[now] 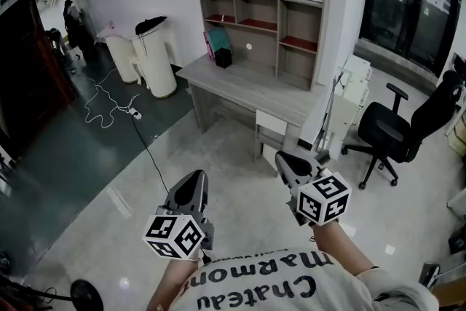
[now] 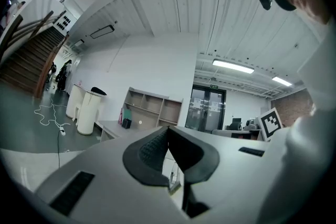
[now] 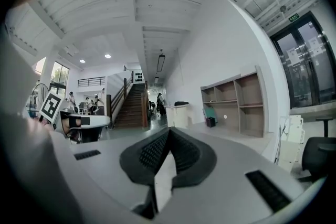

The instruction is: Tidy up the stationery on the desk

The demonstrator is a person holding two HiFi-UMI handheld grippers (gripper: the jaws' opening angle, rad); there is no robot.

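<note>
- Approach step: the pale grey wooden counter (image 1: 251, 84) stands well off across the floor (image 1: 218, 149)
- My left tongs (image 1: 194, 180) and right tongs (image 1: 286, 161) are pressed together, pinching nothing
- Next, I judge: walk close, then spread one pair
- Stationery: small black box (image 1: 223, 57) and teal-and-pink upright folder (image 1: 216, 41), at the counter's back by the shelves (image 1: 291, 33)

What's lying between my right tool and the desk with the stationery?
Only bare floor: the head view shows nothing lying between the right tool and the desk.
</note>
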